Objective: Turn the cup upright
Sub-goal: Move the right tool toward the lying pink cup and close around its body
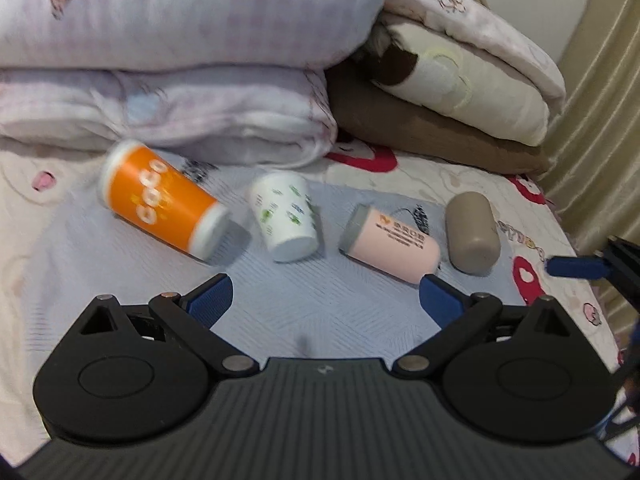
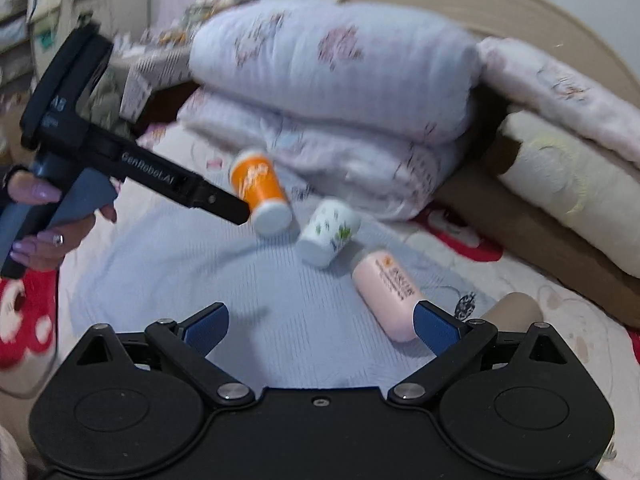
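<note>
Logged on the bed: four cups lying down, orange cup (image 1: 160,200) at ten o'clock; my left tool (image 1: 324,300) and right tool (image 2: 320,328) gaped empty; soft bedding risked re-toppling.

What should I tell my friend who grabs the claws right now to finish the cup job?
Left claw: open, empty, hovering over the blue mat.
Right claw: open, empty, near the pink cup.
Cups: four lie on their sides in a row on the mat: orange cup, white cup, pink cup, tan cup.
Done: nothing stands upright yet.
Left: grab each cup and stand it up; the pink one looks closest.
</note>
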`<state>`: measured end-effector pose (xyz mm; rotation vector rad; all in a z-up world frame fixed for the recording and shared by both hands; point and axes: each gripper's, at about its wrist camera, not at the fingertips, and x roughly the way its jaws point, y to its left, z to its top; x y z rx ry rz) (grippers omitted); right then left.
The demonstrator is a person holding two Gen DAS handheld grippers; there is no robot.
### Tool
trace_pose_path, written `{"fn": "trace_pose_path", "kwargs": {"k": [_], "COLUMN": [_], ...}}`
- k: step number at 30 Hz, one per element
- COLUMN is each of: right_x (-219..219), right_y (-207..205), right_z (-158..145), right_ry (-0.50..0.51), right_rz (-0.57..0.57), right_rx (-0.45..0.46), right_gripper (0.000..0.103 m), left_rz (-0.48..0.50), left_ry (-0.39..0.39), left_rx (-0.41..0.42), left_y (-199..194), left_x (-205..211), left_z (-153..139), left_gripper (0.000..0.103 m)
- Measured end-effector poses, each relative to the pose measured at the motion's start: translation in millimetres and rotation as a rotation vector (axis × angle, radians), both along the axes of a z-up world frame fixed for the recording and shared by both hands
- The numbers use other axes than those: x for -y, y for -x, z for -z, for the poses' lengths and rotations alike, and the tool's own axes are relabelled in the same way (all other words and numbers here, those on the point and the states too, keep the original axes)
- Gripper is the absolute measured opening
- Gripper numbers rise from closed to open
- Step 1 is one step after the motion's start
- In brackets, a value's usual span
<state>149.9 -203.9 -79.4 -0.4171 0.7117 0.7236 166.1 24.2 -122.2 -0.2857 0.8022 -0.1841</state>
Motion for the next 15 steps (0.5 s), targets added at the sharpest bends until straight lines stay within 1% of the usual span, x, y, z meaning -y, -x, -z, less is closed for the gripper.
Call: {"fn": "trace_pose_path", "kwargs": {"k": [4,7,8,11,15], "right_x": [-2.7,-3.6,-4.9,-8.4,-16.0], "right_y": [-22.9,-36.3,-40.9,-52.6,-64.2], "right_z": [25.5,42.7,47.4,58.9,66.9], "right_ry": [0.069,0.096,0.104,0.127,0.183], "right_rz": [-0.031,-0.027,-0.021,-0.01,-0.064], "right_rx": [-0.002,0.021,0.029,0.052,0.108], "right_gripper": [0.099,0.094,0.094,0.094,0.094], "left_rz": [-0.006,-0.007,-0.012,-0.028,-0.026], "left_ry": [0.063,0.099,0.11,0.107,0.085], "left_rx": [-0.016,-0.018,-0.021,-0.018,-0.031], "left_y": [-7.7,-18.9,-21.8,-32.2,-45.8], "left_x": [4.9,10.8,12.5,20.4,29.0], "left_z": [24.1,39.7,43.2,53.9,63.6], "left_gripper": [0.101,0.101,0.101,0.101,0.1]}}
